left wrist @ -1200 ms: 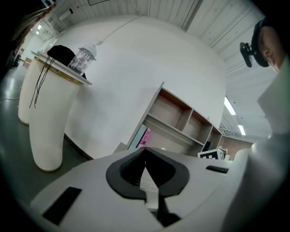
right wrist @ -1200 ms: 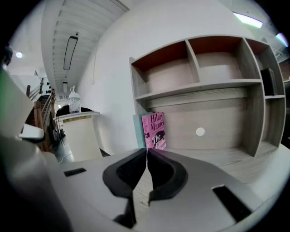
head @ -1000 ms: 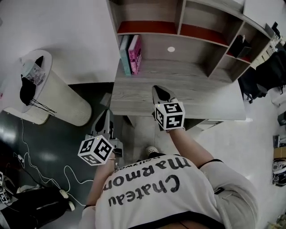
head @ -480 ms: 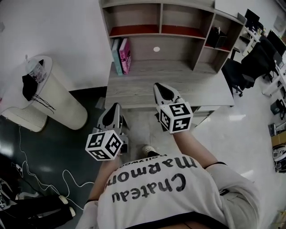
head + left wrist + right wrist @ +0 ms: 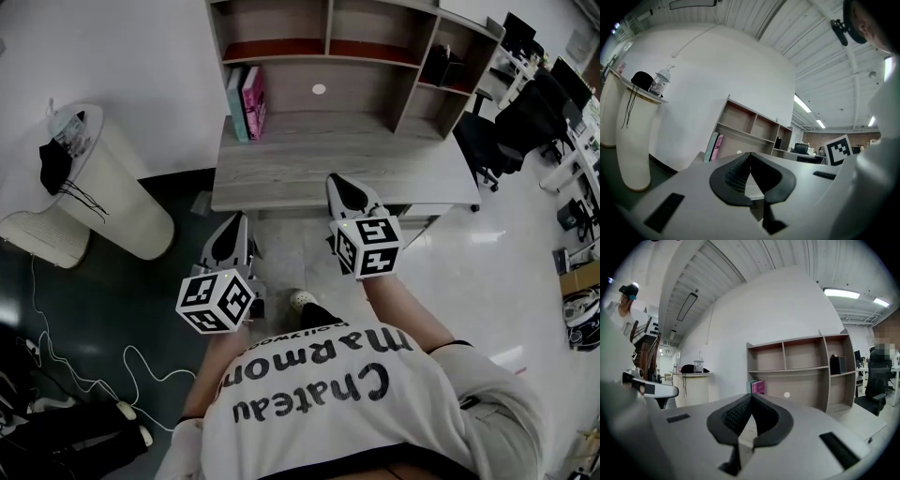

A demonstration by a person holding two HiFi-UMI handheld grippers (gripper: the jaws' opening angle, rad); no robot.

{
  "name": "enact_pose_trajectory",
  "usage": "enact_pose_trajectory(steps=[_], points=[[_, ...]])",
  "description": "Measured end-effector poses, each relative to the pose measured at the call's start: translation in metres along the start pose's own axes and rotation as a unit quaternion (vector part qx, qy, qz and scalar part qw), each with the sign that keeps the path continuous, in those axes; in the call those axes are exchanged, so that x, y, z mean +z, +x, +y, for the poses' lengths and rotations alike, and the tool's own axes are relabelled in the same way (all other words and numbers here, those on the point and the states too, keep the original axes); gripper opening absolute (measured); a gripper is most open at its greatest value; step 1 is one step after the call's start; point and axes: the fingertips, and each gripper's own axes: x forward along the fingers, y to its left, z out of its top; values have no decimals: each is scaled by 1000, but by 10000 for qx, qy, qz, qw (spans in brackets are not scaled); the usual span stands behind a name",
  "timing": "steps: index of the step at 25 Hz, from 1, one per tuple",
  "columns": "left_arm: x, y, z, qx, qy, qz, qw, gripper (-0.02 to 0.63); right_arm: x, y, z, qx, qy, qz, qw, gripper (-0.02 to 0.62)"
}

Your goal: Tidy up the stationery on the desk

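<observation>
The counter (image 5: 319, 169) stretches ahead of both grippers, with a shelf unit (image 5: 328, 37) along its far edge. Two books (image 5: 246, 101), one teal and one pink, stand upright beyond the left hand-held gripper (image 5: 234, 225), spines facing it. That gripper and the right hand-held gripper (image 5: 342, 190) have their jaws pressed together, empty.

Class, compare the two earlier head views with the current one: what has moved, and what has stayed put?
The right gripper, earlier well over the grey wooden desk, has drawn back to its front edge; the left gripper has lifted slightly beside it. Nothing was grasped or released: both are shut, empty. The teal and pink books stand unmoved.
</observation>
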Motion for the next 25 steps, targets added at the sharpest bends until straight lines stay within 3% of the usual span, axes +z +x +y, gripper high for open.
enact_pose_trajectory(steps=[9, 25], points=[[-8, -16, 5, 77, -66, 44, 9999, 15, -10, -10, 1, -203, 223, -28, 9995, 12], [-12, -41, 1, 123, -146, 22, 9998, 17, -18, -29, 12, -237, 111, 123, 9996, 12]])
